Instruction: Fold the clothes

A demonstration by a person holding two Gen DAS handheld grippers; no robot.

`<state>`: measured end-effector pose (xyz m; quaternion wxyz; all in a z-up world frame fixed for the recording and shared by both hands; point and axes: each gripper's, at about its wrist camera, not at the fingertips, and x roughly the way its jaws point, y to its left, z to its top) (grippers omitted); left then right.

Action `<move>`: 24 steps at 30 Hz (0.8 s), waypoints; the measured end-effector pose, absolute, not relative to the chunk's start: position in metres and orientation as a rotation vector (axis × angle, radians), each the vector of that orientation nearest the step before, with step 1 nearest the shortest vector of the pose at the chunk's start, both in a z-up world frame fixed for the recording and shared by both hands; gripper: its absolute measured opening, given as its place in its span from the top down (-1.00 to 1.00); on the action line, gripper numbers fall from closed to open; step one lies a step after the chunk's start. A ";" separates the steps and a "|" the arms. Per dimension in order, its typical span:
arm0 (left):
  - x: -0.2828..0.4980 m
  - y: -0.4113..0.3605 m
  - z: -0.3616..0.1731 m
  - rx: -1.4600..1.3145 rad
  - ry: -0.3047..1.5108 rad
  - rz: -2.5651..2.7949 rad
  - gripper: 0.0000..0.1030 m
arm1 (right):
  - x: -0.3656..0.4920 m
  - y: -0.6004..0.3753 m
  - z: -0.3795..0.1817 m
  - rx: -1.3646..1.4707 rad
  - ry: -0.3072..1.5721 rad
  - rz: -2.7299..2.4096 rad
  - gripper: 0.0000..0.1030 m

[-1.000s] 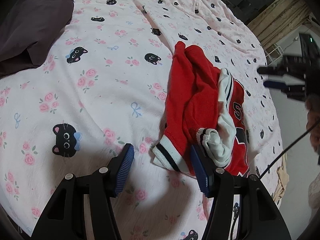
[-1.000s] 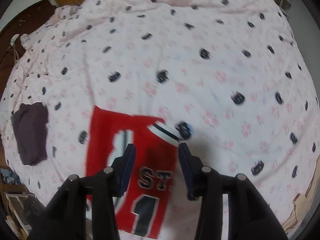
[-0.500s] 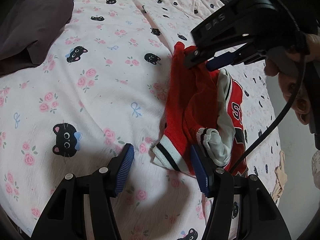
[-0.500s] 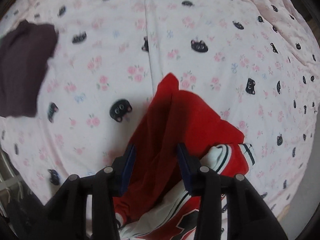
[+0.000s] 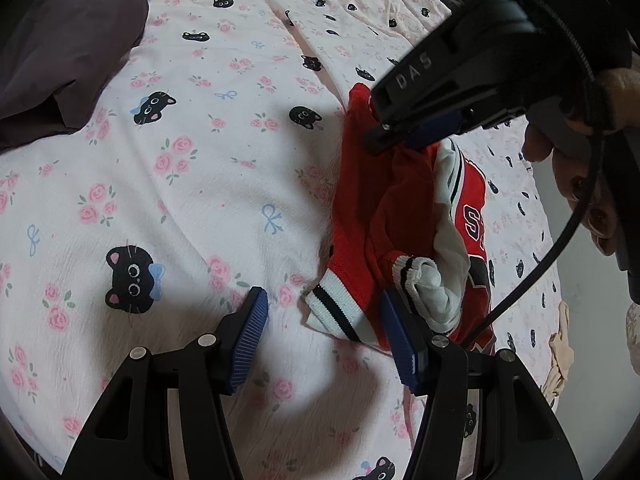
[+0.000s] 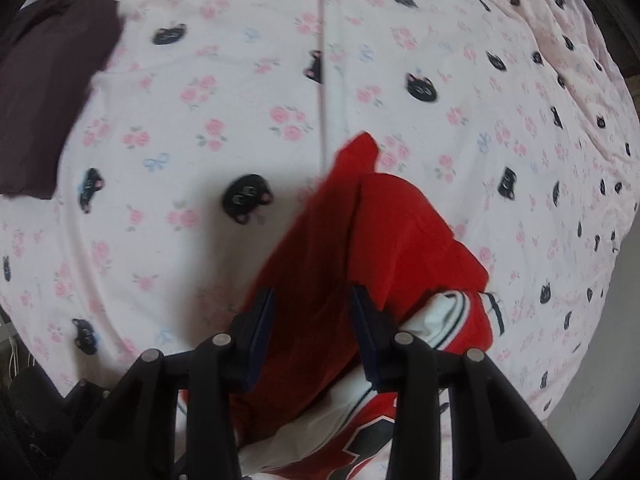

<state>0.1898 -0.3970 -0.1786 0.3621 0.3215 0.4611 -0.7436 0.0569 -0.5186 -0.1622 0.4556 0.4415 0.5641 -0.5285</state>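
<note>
A crumpled red and white jersey (image 5: 404, 220) with black trim lies on the pink cat-print bed sheet (image 5: 180, 168). My left gripper (image 5: 322, 332) is open, its jaws on either side of the striped hem corner (image 5: 336, 312), low over the sheet. My right gripper (image 5: 404, 138) shows in the left wrist view above the jersey's far red end. In the right wrist view the right gripper (image 6: 312, 316) is open, with the red cloth (image 6: 360, 240) between and under its fingers.
A dark maroon garment (image 5: 64, 48) lies folded at the far left of the bed, also in the right wrist view (image 6: 48, 96). The bed's edge and a beige cloth (image 5: 560, 360) are at the right. A black cable (image 5: 560, 240) hangs from the right gripper.
My right gripper swung in from beyond the bed and came down over the jersey's far red end. My left gripper stayed open at the hem corner.
</note>
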 end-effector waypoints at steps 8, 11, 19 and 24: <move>0.191 -0.398 -0.180 0.831 1.188 -1.914 -0.03 | 0.021 -0.512 -0.166 1.161 1.348 -1.352 0.25; 0.193 -0.397 -0.180 0.831 1.186 -1.914 -0.03 | 0.023 -0.512 -0.160 1.130 1.339 -1.373 0.25; 0.193 -0.397 -0.181 0.832 1.186 -1.914 -0.03 | 0.059 -0.516 -0.142 1.004 1.381 -1.342 0.31; 0.193 -0.397 -0.181 0.830 1.189 -1.916 -0.03 | 0.061 -0.524 -0.167 1.042 1.492 -1.325 0.56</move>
